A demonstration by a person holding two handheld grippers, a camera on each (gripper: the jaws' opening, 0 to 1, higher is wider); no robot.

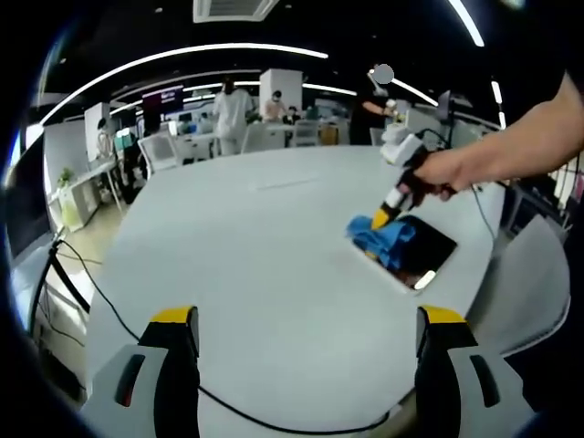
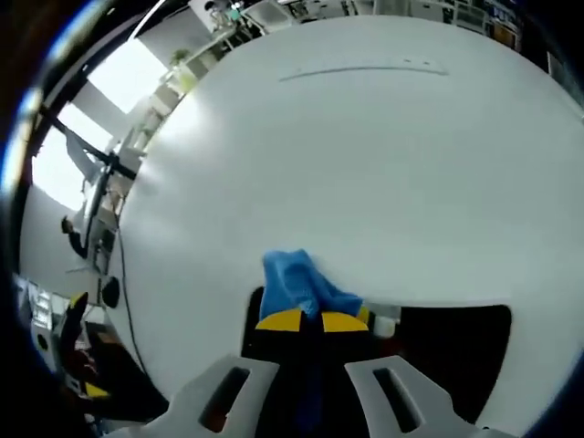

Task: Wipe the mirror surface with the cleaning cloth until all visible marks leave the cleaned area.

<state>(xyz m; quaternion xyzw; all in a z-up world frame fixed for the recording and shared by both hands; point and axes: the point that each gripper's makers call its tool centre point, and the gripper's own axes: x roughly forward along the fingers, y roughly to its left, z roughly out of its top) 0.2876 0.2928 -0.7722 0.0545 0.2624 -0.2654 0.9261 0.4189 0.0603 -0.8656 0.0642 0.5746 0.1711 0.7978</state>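
Between your right gripper's (image 2: pixel 313 320) clenched yellow tips sits the blue cleaning cloth (image 2: pixel 297 281), pressed onto the near edge of the dark mirror (image 2: pixel 456 351), so you look to be mid-wipe; next, drag the cloth across the glass ahead of the claw without letting it slip out. Your left gripper (image 1: pixel 308 321) hangs released well back over the white table (image 1: pixel 274 237), with the crumpled cloth (image 1: pixel 383 239) covering one end of the mirror (image 1: pixel 427 254), whose marks are too small to judge.
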